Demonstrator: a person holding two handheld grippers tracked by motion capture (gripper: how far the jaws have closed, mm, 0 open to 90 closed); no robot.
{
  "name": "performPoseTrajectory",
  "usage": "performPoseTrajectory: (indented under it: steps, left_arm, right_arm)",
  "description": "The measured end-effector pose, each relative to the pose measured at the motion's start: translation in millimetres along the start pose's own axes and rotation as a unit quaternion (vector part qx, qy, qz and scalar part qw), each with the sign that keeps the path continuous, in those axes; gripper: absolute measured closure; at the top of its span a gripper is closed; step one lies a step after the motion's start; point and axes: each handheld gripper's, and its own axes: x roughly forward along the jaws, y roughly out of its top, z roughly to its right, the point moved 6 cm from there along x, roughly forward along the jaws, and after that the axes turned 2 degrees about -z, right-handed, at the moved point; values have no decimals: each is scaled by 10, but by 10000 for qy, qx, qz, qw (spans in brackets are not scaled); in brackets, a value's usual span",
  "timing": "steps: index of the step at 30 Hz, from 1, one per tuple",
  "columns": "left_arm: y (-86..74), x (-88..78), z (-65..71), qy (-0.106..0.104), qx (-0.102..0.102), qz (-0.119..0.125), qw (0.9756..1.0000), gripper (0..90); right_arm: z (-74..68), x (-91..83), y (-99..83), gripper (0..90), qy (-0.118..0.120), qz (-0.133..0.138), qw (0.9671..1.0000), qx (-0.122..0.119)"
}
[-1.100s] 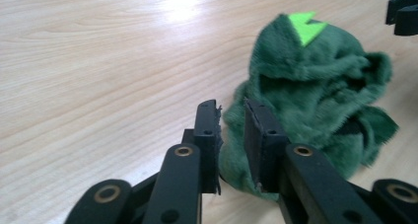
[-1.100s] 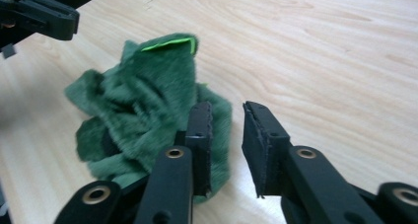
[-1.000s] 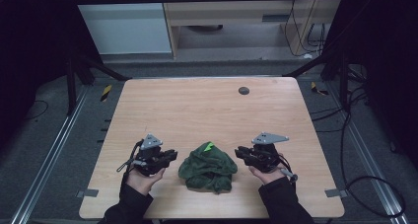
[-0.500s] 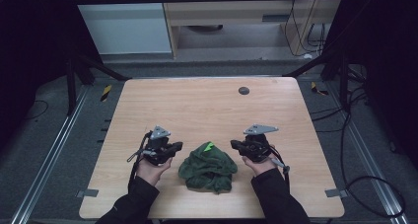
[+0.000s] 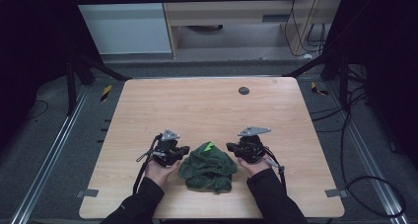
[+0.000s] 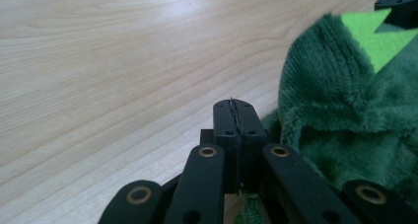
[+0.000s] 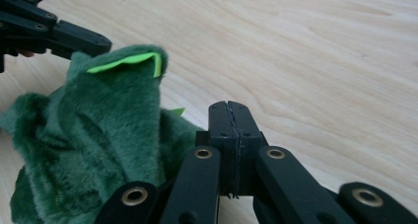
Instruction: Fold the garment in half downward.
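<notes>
Fuzzy dark green cloth (image 5: 207,166) lies crumpled near your edge of the light wooden table (image 5: 207,105). Your left gripper (image 5: 181,151) and right gripper (image 5: 231,147) sit beside it, fingers clenched on nothing.

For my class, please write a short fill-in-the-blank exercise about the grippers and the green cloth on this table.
1. The jaws of the left gripper are pressed ____.
2. The crumpled plush cloth lies ____ the two grippers.
3. The bright patch on the cloth is light ____.
4. The right gripper holds ____.

Missing words: shut; between; green; nothing
</notes>
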Motion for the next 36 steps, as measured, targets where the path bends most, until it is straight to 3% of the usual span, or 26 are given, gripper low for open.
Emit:
performPoseTrajectory:
  steps: [9,24,36]
  left_arm:
    - [-2,-24,84,-243,44,21,9997,897]
    - [-27,-191,262,-536,253,152,9981,896]
    - [-100,-270,369,-641,287,50,9975,896]
  right_arm:
    - [-148,67,-42,898,218,-138,9995,-166]
    - [-321,-59,-28,897,504,-1,9983,-290]
    - [-392,-152,-95,896,617,5,9974,-372]
